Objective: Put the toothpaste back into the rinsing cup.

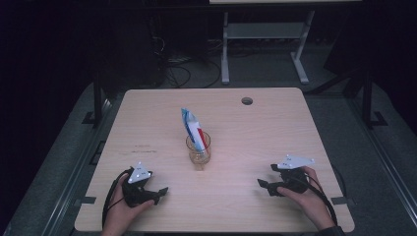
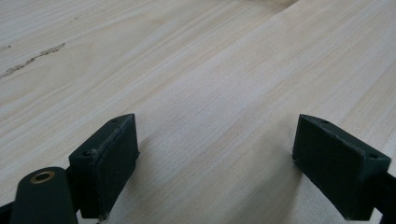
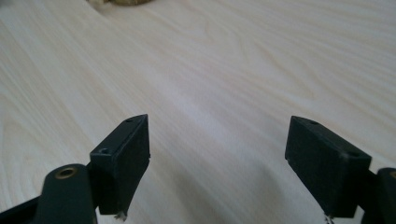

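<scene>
A clear glass cup (image 1: 198, 149) stands upright at the middle of the wooden table (image 1: 255, 128), with a blue, white and red packet (image 1: 193, 129) sticking up out of it and leaning left. My left gripper (image 1: 162, 192) rests near the front left, open, its jaws pointing right. In the left gripper view the left gripper (image 2: 217, 158) has bare wood between its wide jaws. My right gripper (image 1: 262, 186) sits near the front right, open, jaws pointing left toward the cup. The right gripper (image 3: 217, 158) shows bare tabletop between its jaws.
A round cable hole (image 1: 247, 101) lies near the table's far edge. Beyond the table stand a white metal desk frame (image 1: 265, 44) and loose cables (image 1: 179, 69) on the dark floor. Faint scratch marks (image 1: 142, 147) mark the wood left of the cup.
</scene>
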Motion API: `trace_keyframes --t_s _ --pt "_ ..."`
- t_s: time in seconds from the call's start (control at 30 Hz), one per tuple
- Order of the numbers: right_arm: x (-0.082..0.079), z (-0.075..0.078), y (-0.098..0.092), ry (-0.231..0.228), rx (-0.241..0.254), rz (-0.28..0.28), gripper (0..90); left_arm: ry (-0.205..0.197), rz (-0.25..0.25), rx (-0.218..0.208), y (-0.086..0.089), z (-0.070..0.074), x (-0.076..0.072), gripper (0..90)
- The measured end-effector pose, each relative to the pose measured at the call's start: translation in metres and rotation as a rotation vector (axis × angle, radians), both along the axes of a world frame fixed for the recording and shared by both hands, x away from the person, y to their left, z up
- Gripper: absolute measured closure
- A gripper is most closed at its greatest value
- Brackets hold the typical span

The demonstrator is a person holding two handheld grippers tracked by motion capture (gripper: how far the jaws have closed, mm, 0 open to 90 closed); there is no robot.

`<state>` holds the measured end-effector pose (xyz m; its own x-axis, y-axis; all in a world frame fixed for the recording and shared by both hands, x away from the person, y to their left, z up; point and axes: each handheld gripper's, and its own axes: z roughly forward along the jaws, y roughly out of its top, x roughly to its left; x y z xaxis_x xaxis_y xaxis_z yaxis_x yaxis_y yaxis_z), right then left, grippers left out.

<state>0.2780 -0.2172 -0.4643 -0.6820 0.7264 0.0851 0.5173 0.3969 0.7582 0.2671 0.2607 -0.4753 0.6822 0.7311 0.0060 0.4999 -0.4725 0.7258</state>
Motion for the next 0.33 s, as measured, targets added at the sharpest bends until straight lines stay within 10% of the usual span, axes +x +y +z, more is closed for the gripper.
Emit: trace_keyframes --t_s 0.33 --pt "-0.0065 -0.0109 -0.0027 0.025 -0.053 -0.001 19.7 0.001 -0.001 -0.001 -0.0001 -0.0001 0.0000 13.3"
